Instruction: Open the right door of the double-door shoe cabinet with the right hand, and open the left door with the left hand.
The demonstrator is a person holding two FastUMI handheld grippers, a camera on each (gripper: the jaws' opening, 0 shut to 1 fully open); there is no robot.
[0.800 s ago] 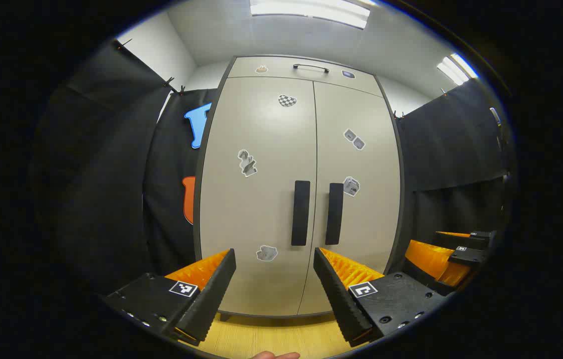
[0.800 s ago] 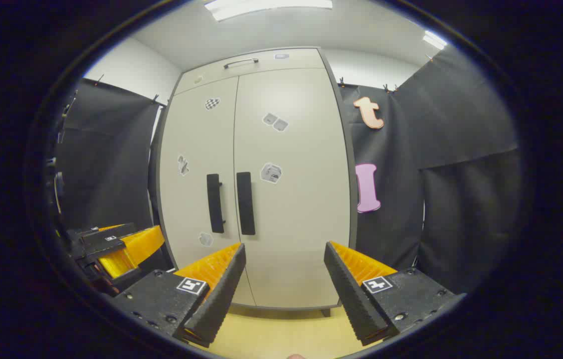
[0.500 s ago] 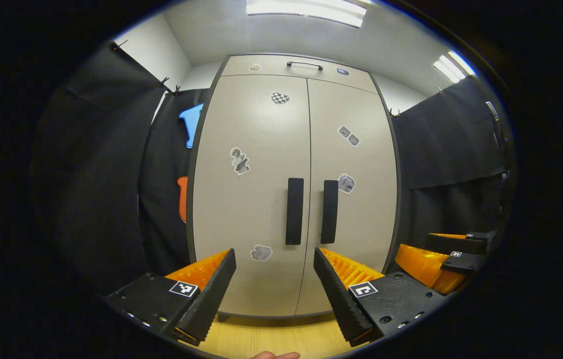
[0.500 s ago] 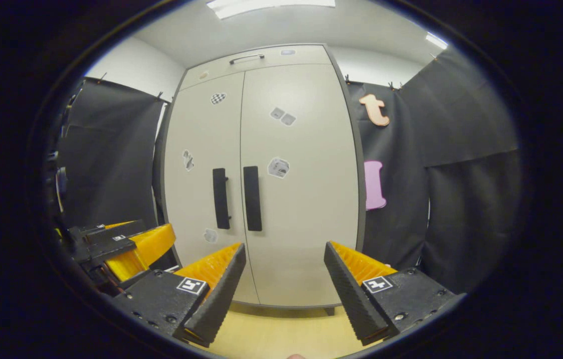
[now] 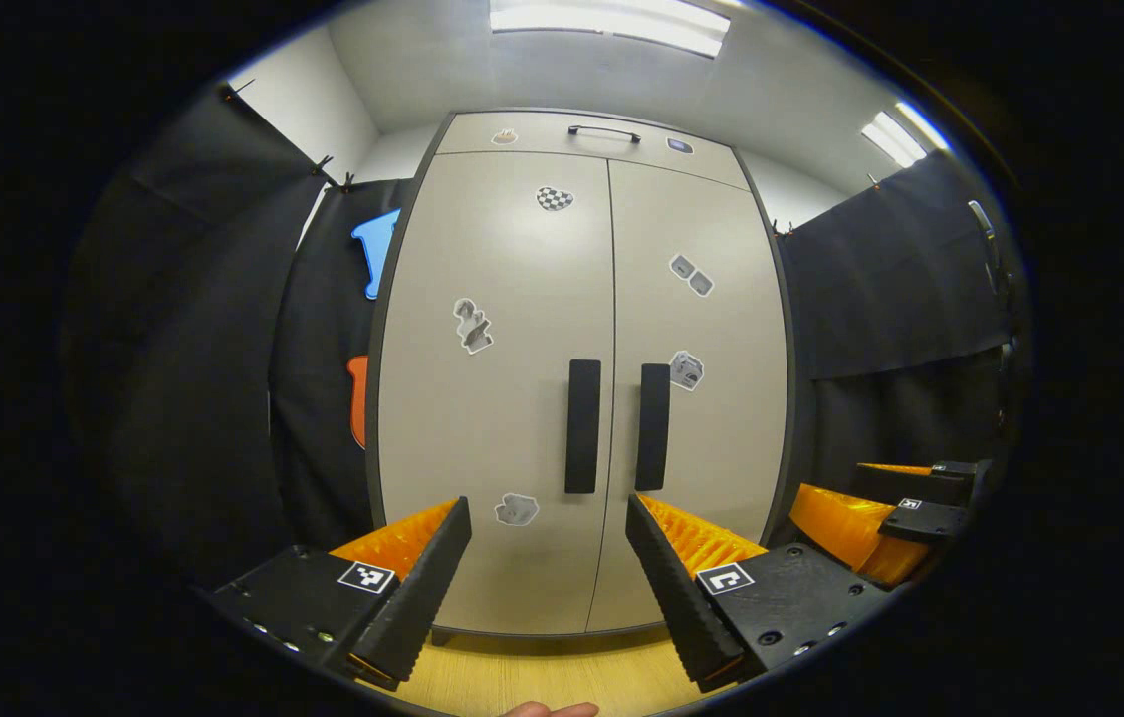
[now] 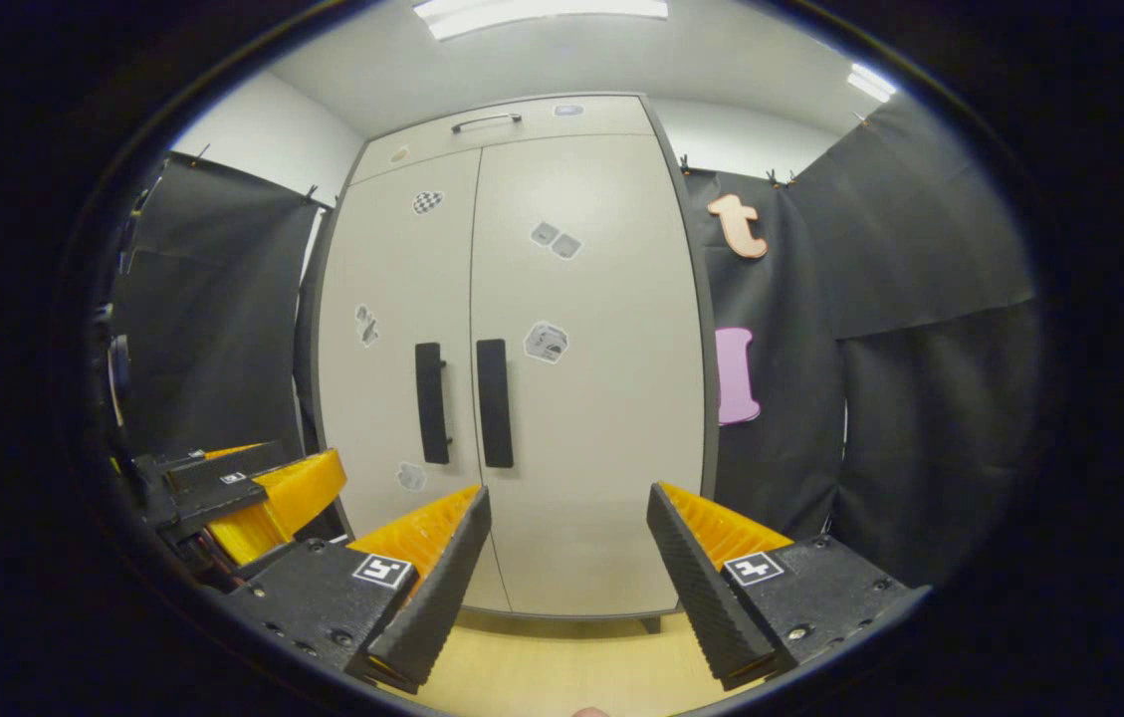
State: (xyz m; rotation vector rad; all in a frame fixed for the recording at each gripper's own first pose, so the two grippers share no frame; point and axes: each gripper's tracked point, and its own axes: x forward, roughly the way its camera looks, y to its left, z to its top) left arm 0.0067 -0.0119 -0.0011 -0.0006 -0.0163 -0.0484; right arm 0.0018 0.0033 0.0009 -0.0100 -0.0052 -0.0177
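A tall beige shoe cabinet (image 5: 522, 329) (image 6: 581, 398) stands ahead with both doors closed. Two black vertical handles sit side by side at the centre seam: the left door's handle (image 5: 582, 426) (image 6: 431, 402) and the right door's handle (image 5: 653, 426) (image 6: 494, 402). My left gripper (image 5: 549, 508) is open, some way short of the doors, with the left handle just above the gap between its fingers. My right gripper (image 6: 568, 498) is open too, pointing at the right door to the right of its handle. Each gripper also appears at the side of the other's view: right gripper (image 5: 885, 518), left gripper (image 6: 243, 493).
A drawer front with a thin handle (image 5: 603, 131) tops the cabinet. Black cloth walls (image 5: 203, 329) (image 6: 920, 329) close in on both sides. Pale wood floor (image 5: 542, 672) lies below the cabinet's base. Small stickers dot the doors.
The cabinet has shifted slightly left in both views and slightly down in the right one. Both grippers stay open and the doors stay closed.
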